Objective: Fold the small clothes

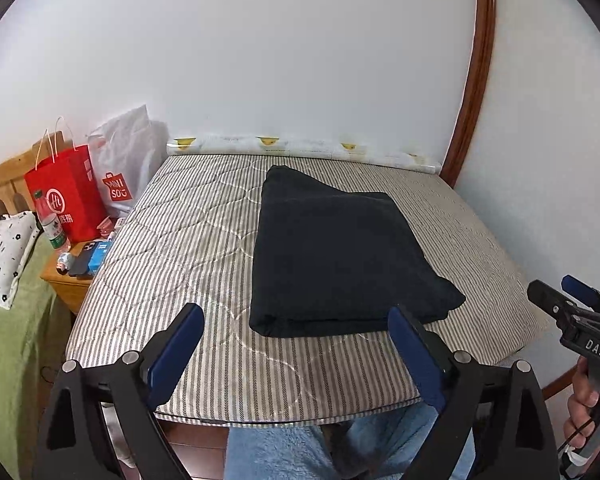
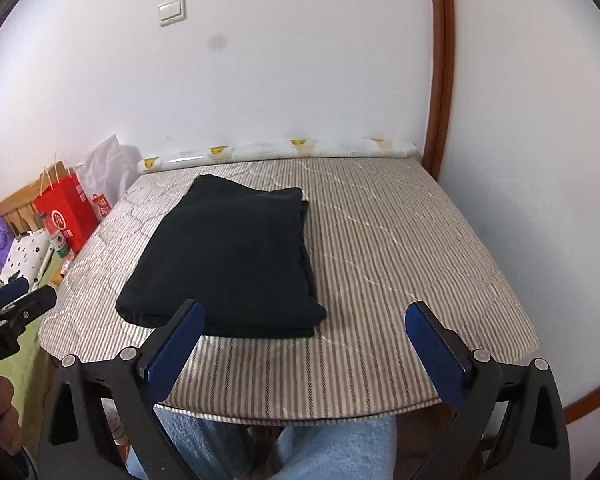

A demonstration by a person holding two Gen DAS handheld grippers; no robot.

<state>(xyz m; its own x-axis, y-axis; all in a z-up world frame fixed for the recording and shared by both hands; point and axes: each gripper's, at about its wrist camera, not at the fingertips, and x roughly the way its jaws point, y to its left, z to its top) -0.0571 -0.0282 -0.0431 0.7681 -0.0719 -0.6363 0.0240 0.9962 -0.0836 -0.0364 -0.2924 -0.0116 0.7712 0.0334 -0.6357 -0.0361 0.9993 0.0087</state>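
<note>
Garment: black garment (image 1: 336,256) lies folded into a thick rectangle on the striped mattress (image 1: 188,240), toward its middle, layers stacked at the near edge.
Left tool: left tool (image 1: 296,340) spread wide, nothing between its pads, held above and short of the near fold.
Right tool: right tool (image 2: 304,340) spread wide, empty, clear of the cloth; garment sits left of its centre line.
Step in hand: judged as release and withdrawal after a fold.
Method: lift both tools straight away without snagging the top layer; check that edges align.
Risk: the loose corner (image 1: 448,300) at the near right may need tucking.
Next: if a further fold is wanted, pinch both near corners together.
</note>
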